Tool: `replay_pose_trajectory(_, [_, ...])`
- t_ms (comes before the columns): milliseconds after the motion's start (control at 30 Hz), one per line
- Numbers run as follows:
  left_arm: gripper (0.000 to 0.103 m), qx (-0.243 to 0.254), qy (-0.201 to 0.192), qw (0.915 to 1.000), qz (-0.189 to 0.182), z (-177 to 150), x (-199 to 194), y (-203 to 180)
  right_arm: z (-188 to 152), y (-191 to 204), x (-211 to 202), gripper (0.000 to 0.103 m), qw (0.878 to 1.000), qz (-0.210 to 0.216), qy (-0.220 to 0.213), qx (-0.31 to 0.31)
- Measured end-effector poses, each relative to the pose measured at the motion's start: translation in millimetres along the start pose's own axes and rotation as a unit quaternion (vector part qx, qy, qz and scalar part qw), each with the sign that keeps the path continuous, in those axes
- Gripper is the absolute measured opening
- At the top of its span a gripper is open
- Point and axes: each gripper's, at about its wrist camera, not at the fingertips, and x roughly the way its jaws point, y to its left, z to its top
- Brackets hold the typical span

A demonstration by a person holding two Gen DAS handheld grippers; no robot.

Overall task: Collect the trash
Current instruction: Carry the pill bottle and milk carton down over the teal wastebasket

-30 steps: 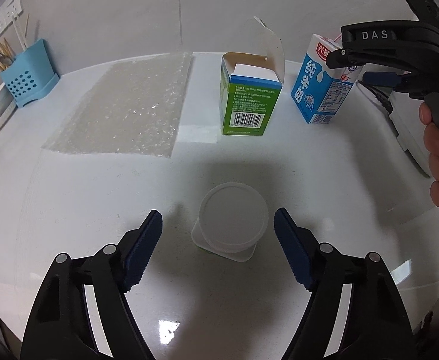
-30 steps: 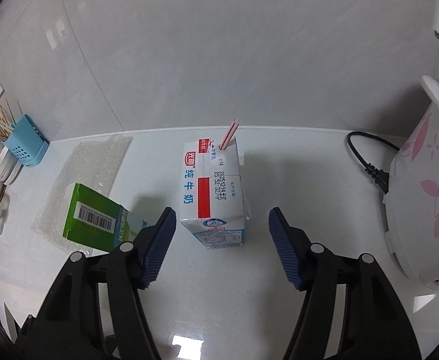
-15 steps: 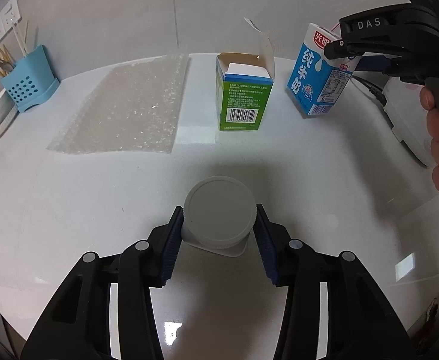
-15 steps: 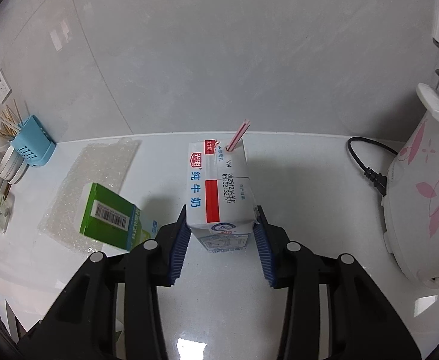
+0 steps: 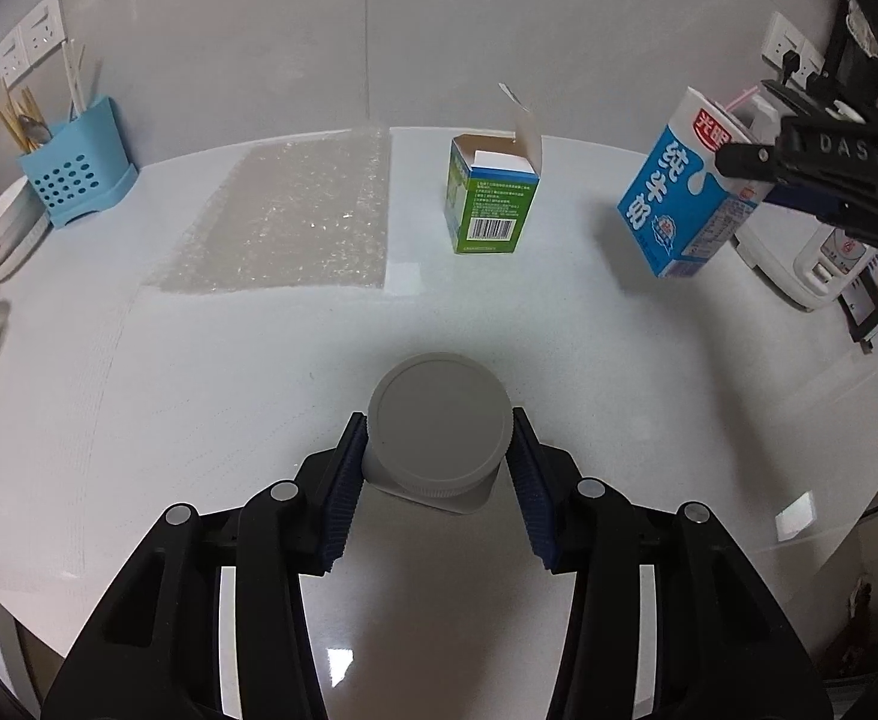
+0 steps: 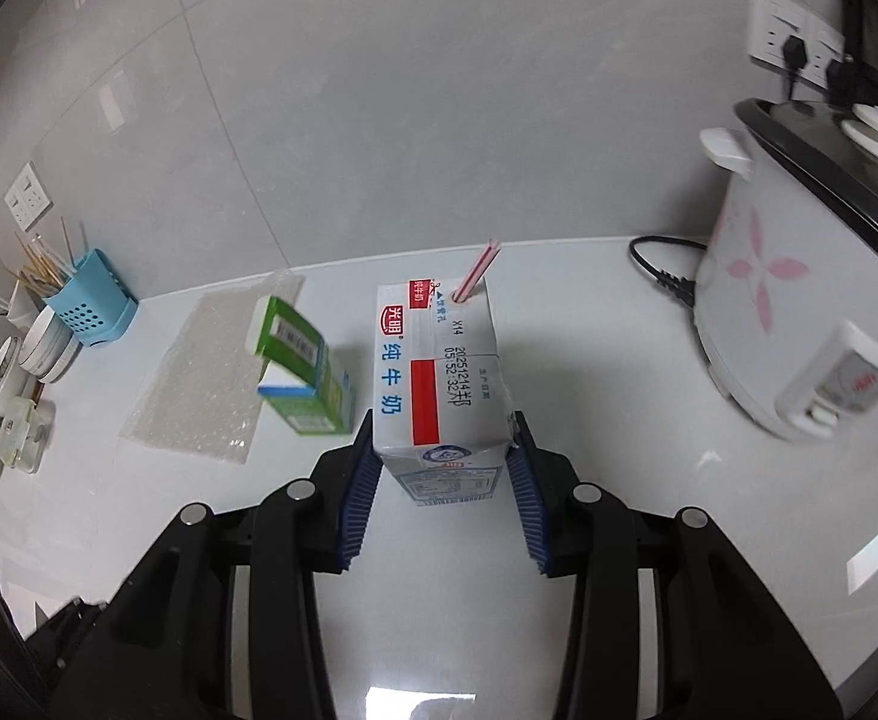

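A: Two pieces of trash are sitting in your grippers. Your left gripper [image 5: 438, 468] is clamping the squat white plastic jar with the round grey-white screw lid [image 5: 439, 426], both blue ribbed pads pressing its sides, and it is hanging just above the glossy white countertop [image 5: 211, 396].

B: And your right gripper [image 6: 441, 468] is squeezing the blue-and-white milk carton with the pink straw [image 6: 436, 378] near its base. In the left wrist view that carton is tilting, clear of the counter.

A: You are leaving two things on the counter: the green cardboard box with the open top flap [image 5: 492, 201] is standing upright, and the clear sheet of bubble wrap [image 5: 295, 216] is lying flat just beside it.

B: Off to one side, the white rice cooker with pink flowers [image 6: 799, 300] is standing by the wall, its black cord [image 6: 661, 276] trailing on the counter. The light-blue perforated utensil holder [image 5: 76, 171] is sitting at the far opposite end.
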Motion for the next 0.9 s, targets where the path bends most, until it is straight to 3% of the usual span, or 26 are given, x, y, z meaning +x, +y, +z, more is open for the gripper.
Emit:
replay_pose_trajectory(467, [0.046,-0.004,-0.019,0.9991,-0.037,-55.5,-72.2,46.7,-97.1,45.5,-87.5,0.039,1.000,-0.010,-0.027,0.010])
replay_pose_trajectory(900, [0.046,0.020,-0.024,0.9978,-0.058,-131.2,-138.5,70.9,-184.4,102.1,-167.1,0.039,0.998,0.005,-0.064,0.000])
